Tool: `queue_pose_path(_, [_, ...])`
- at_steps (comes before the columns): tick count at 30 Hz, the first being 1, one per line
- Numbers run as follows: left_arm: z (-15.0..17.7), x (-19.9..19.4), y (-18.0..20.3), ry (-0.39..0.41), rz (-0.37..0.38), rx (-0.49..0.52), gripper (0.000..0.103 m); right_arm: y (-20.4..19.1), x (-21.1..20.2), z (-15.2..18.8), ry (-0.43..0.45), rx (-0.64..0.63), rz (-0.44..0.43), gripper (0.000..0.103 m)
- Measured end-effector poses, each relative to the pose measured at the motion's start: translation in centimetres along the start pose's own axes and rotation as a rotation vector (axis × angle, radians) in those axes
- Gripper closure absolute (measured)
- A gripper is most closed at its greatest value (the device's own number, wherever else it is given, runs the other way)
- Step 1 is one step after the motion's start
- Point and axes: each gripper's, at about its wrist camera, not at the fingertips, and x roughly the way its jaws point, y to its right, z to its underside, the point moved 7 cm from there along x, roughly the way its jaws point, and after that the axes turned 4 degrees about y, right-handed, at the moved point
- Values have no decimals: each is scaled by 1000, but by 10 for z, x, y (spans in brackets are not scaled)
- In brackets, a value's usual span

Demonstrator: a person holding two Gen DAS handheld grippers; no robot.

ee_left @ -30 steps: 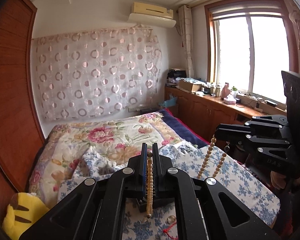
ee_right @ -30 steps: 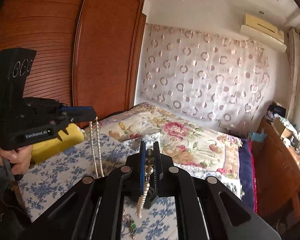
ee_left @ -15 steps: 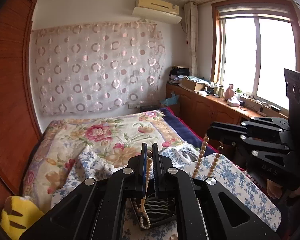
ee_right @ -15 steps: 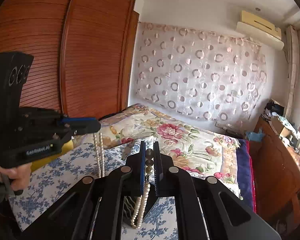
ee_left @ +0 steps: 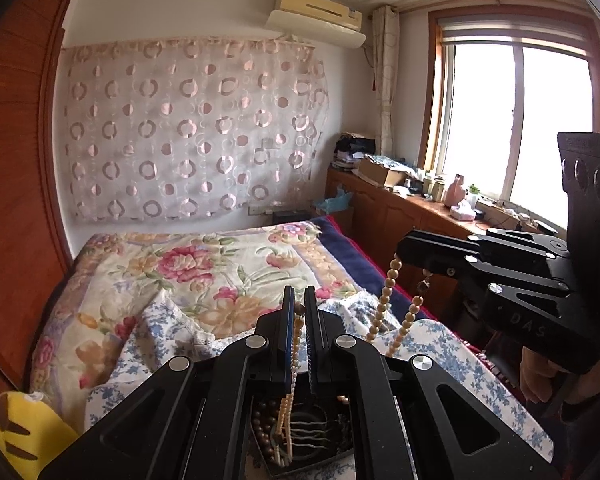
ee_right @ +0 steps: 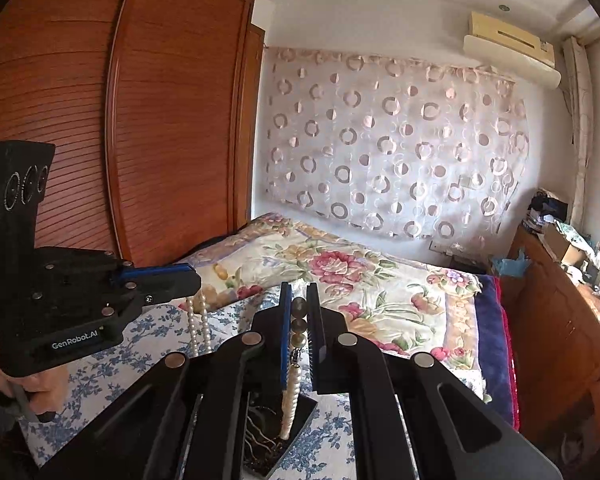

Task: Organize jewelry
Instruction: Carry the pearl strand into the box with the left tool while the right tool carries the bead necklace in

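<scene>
— Bedroom scene, flowered bed [ee_left: 188, 272]: what do the fingers hold?
— Left gripper [ee_left: 299, 312] is clamped on one end of a pearl necklace [ee_left: 384, 304]; right gripper [ee_right: 299, 312] pinches the other end.
— Where does the strand hang?
— It droops from both, over a dark tray [ee_right: 296, 420] on the blue-flowered cloth [ee_right: 112, 360]. Beyond: wardrobe [ee_right: 172, 120], curtain [ee_left: 188, 128].

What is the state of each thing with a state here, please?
left gripper: shut on the pearl strand.
right gripper: shut on the bead necklace.
pearl strand: hanging into the tray.
bead necklace: lifted, hanging.
black tray: on the bed, holding jewelry.
</scene>
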Motion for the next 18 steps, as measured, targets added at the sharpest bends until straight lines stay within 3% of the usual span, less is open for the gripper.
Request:
queue_pose_path(6, [17,13,-6,-56,2,-7,99,-3,23,17,-49,7,-13,95])
queue_pose_path(11, [54,26,-13,-133,6,-10,98,-4,46,41,-115,48,-34,95])
queue_pose_path(18, [88,16,-33,-167,-27,-25,98,-13,74,80,-189,83,-62,94])
